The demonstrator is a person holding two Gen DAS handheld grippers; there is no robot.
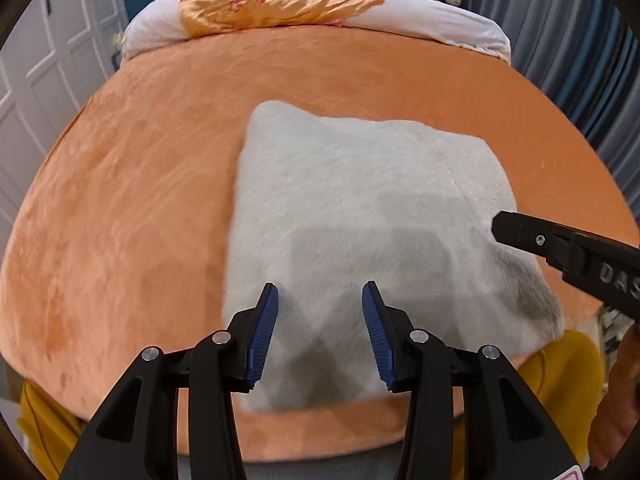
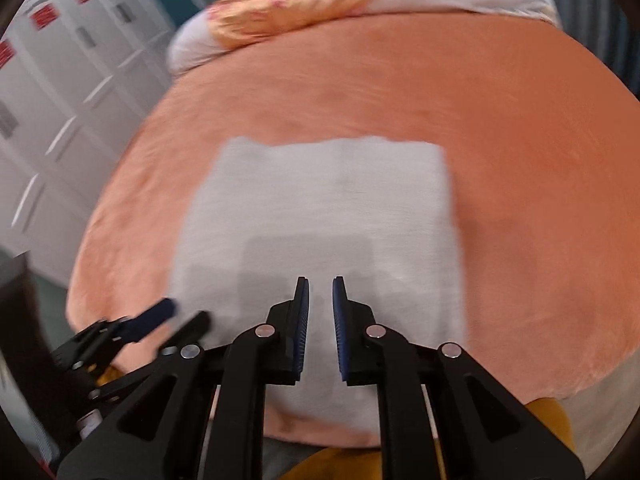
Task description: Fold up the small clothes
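A white fluffy cloth (image 1: pixel 360 200) lies folded in a rough rectangle on the orange bed cover (image 1: pixel 140 200), near the front edge. My left gripper (image 1: pixel 320 288) hovers over the cloth's near part, open, with nothing between its blue pads. My right gripper (image 1: pixel 504 228) shows from the side over the cloth's right edge. In the blurred right wrist view the same cloth (image 2: pixel 320 200) lies below my right gripper (image 2: pixel 320 280), whose jaws stand a narrow gap apart and hold nothing. The left gripper (image 2: pixel 186 311) is at the cloth's lower left corner there.
An orange floral quilt (image 1: pixel 272 0) on white bedding (image 1: pixel 440 20) lies across the far end of the bed. White wardrobe doors (image 1: pixel 40 60) stand to the left, blue-grey curtains (image 1: pixel 580 40) to the right. A person's yellow garment (image 1: pixel 560 380) shows at the near edge.
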